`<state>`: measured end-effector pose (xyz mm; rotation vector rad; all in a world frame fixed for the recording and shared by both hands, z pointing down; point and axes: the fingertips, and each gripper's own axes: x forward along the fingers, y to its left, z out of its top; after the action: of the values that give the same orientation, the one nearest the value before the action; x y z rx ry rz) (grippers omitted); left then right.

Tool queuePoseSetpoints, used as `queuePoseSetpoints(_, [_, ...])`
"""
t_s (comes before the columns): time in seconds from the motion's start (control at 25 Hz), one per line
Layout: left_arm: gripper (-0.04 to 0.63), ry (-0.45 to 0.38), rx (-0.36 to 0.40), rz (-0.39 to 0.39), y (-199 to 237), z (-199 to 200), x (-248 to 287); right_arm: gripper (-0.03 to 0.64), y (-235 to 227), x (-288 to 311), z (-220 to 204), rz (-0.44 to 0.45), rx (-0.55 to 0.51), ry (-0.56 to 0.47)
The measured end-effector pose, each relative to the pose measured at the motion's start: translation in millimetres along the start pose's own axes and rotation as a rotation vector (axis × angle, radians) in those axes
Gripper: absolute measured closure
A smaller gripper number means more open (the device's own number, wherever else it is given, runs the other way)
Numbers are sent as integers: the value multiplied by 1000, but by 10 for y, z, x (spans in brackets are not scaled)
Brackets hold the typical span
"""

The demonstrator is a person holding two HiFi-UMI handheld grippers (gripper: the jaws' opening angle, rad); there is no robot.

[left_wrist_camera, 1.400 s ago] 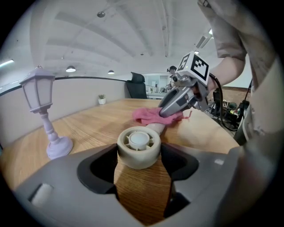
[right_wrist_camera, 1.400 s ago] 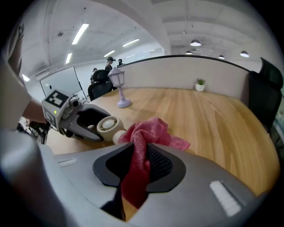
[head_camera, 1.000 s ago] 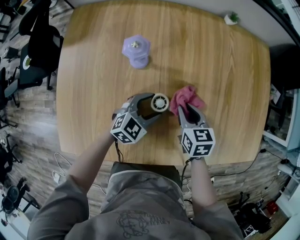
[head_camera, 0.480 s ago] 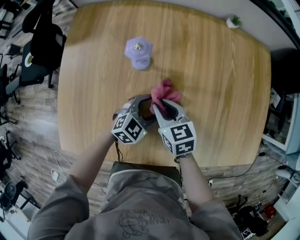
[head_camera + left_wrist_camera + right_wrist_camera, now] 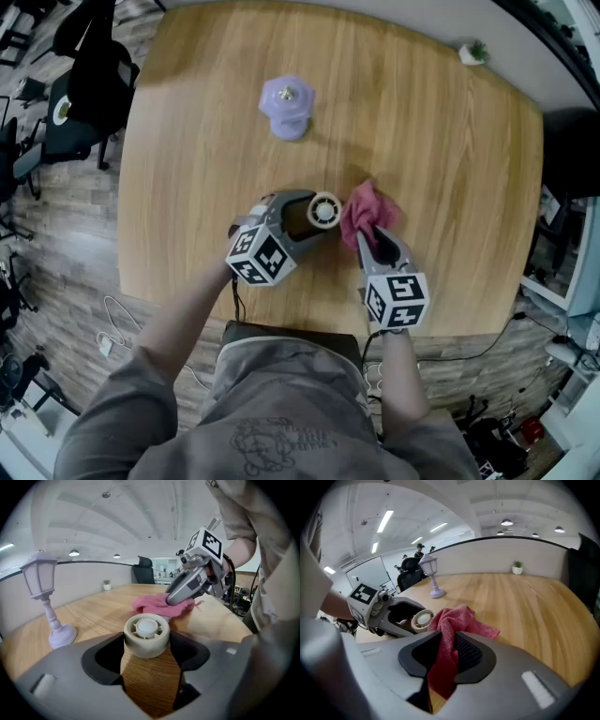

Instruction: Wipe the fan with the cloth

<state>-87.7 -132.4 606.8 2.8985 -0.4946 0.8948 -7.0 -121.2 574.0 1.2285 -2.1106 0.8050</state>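
left gripper (image 5: 312, 214) clamping fan (image 5: 324, 207), right gripper (image 5: 372, 232) pinching cloth (image 5: 360, 206) beside it

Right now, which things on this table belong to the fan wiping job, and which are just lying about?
In the job:
small cream fan, gripped in the left tool
pink cloth, gripped in the right tool

Lying about:
purple lantern ornament
small potted plant

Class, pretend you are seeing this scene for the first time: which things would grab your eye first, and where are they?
The pink cloth, bunched in the right gripper's jaws near the table's front edge, stands out most. Just left of it, the left gripper clamps a small round cream fan. A lilac lantern stands alone farther back.
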Motion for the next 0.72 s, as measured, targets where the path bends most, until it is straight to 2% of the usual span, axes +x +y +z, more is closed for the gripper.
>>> queuePoseSetpoints(0.12, [287,0,1,0,9,-8,-7,520,-224,-39,-37,-78,52,-2])
queuePoseSetpoints(0.2, [287,2,0,0,9,-12,-9,521,-246,-1,8,-87,81,-24])
queuePoseSetpoints(0.32, [287,2,2,0,10,-17,-5,520,-137,150,167,-45,116,-74])
queuePoseSetpoints(0.48, [287,0,-3,4,10,-9,-1,520,69,351,427,-18,93,-111])
queuePoseSetpoints(0.56, [287,2,-3,4,16,-10,0,520,205,412,551,22,120,-136])
queuePoseSetpoints(0.64, [287,4,-2,5,19,-12,2,520,388,472,600,75,134,-134])
queuePoseSetpoints(0.72, [287,3,-1,4,19,-8,12,520,584,513,584,120,98,-103])
